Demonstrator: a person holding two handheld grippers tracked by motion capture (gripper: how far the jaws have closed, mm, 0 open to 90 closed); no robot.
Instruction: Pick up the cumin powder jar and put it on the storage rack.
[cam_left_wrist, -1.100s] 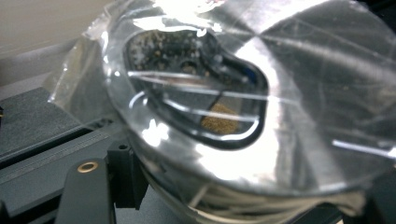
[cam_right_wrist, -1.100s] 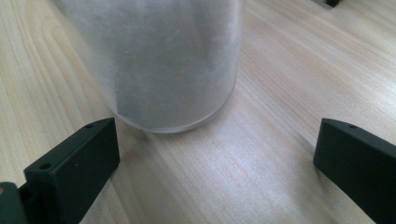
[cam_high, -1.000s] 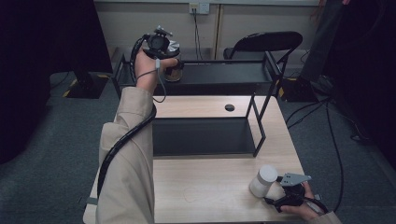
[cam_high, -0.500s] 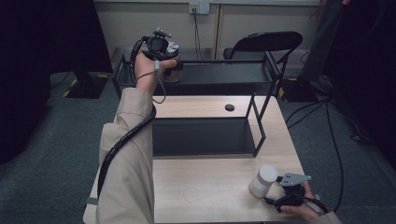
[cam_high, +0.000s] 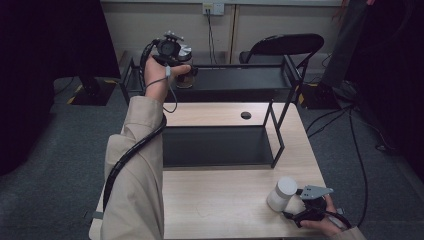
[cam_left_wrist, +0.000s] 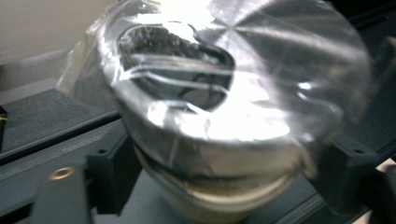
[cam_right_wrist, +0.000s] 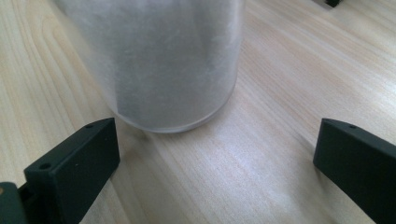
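- My left gripper (cam_high: 181, 70) is held out far over the top shelf of the black rack (cam_high: 235, 82) at the back of the bench (cam_high: 225, 200).
- A jar (cam_left_wrist: 233, 107) with a shiny silver lid sits right between my left jaws. It stands on that top shelf.
- My left jaws have just been opening. In the left gripper view there is a black jaw on each side of the jar, with the jar still in the middle. The picture is blurry, so I cannot tell for sure if the jaws still touch the glass, but they look loose and apart now.
- In the high view I can see the jar (cam_high: 184, 77) just under my left hand, near the left end of the shelf.
- My right gripper (cam_high: 290, 210) is low on the bench, near the front right corner.
- My right jaws are wide apart and hold nothing. One is at the left and one at the right in the right gripper view.
- A white cup (cam_right_wrist: 159, 60) stands on the bench just in front of my right jaws. It stands up straight. It is near the jaws but they do not touch it.
- In the high view the white cup (cam_high: 282, 192) is just to the left of my right gripper.
- There is a small dark round hole (cam_high: 245, 115) in the bench, behind the lower shelf.
- A black chair (cam_high: 280, 47) stands behind the rack.
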